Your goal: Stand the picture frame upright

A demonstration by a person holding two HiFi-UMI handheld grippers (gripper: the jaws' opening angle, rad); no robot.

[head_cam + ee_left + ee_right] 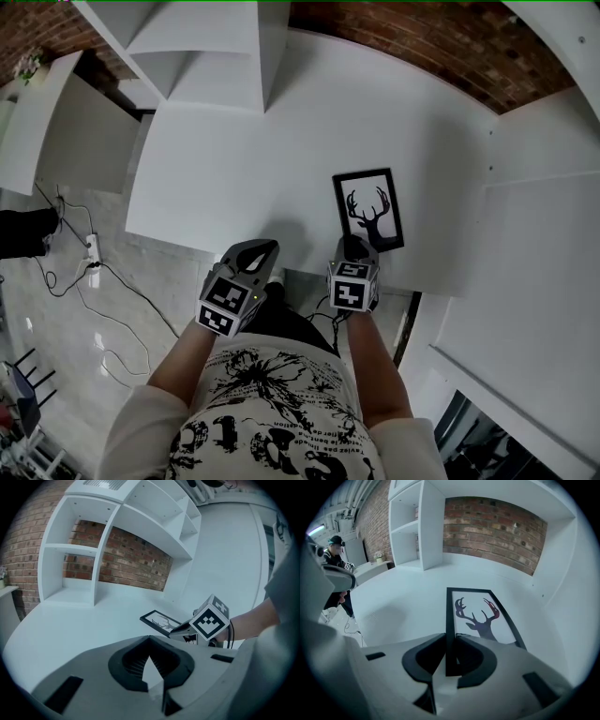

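picture frame [368, 208] laid flat on tabletop [234, 169], centre right; near edge clamped by right tongs [353, 246]; left tongs [255, 255] seen shut, empty. risk judged: slip from thin edge grip during tilt.

It looked like a home-style study, perhaps a staged one: a white built-in desk [281, 141] backed by a brick wall [422, 42], with white shelves [206, 47] at the desk's far-left corner. A power strip [92, 248] and loose cables [141, 295] lay on the glossy floor [56, 356] left of the desk.
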